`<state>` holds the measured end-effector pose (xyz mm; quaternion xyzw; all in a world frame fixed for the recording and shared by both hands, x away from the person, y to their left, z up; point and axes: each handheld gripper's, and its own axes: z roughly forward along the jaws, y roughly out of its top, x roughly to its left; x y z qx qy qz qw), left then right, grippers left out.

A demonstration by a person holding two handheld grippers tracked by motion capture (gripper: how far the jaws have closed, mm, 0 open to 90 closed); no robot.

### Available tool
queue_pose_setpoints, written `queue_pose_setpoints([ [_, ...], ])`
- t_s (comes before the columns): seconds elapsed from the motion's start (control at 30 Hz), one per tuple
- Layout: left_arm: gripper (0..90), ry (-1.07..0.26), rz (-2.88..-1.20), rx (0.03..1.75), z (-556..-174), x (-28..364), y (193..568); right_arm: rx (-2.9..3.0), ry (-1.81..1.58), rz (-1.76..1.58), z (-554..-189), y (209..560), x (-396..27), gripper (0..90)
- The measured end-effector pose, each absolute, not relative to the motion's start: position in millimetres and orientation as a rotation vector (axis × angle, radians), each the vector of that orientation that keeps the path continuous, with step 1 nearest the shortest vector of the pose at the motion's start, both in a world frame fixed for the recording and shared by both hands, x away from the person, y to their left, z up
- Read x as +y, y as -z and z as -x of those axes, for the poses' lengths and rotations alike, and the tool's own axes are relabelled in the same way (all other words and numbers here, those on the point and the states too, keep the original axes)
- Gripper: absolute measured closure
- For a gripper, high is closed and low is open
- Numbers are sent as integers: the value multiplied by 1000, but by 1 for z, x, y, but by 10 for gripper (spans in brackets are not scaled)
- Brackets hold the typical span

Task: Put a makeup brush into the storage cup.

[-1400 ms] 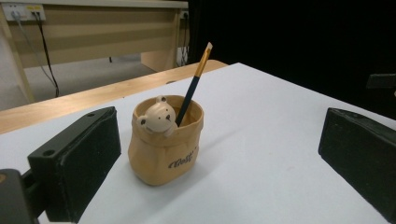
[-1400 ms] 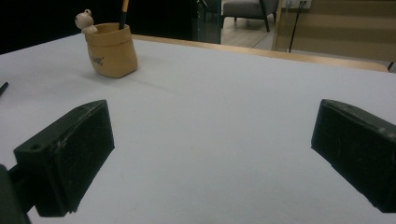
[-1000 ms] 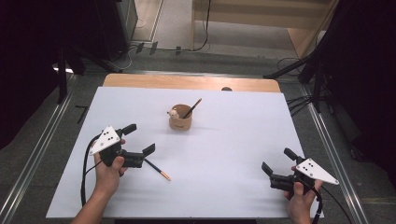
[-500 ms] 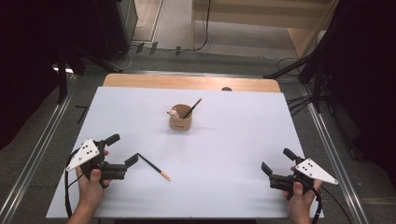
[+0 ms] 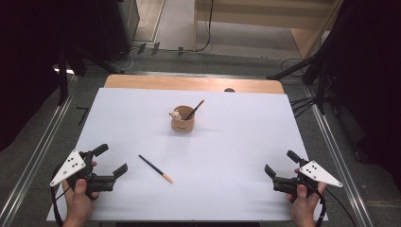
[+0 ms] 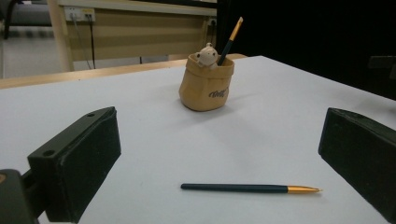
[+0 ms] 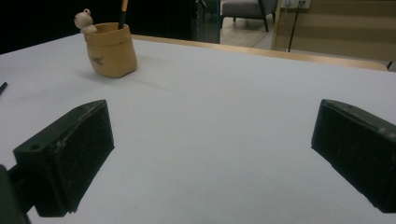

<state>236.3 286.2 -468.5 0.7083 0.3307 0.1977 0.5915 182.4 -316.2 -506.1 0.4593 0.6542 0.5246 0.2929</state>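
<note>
The dark pen [image 5: 155,169] lies flat on the white table [image 5: 236,142], just beyond the left gripper [image 5: 115,161], whose spread jaws hold nothing.

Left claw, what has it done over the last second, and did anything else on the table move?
The left claw drew back from the loose pen toward the person's near left edge of the table; it is open and holds nothing. The pen lies flat, in the same place. The right claw, open, and the tan holder with its pen stayed as they were.
</note>
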Motion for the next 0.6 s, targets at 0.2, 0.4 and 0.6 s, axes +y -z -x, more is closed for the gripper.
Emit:
queue_pose_setpoints([
  [0.2, 0, -459, -1649, 779, -239, 287, 468, 1738, -1404, -1218, -182, 505, -316, 0],
  [0.4, 0, -429, -1673, 764, -249, 282, 458, 1737, -1411, -1220, -182, 505, -317, 0],
  [0.6, 0, -377, -1751, 709, -261, 273, 451, 1741, -1411, -1216, -184, 505, -315, 0],
])
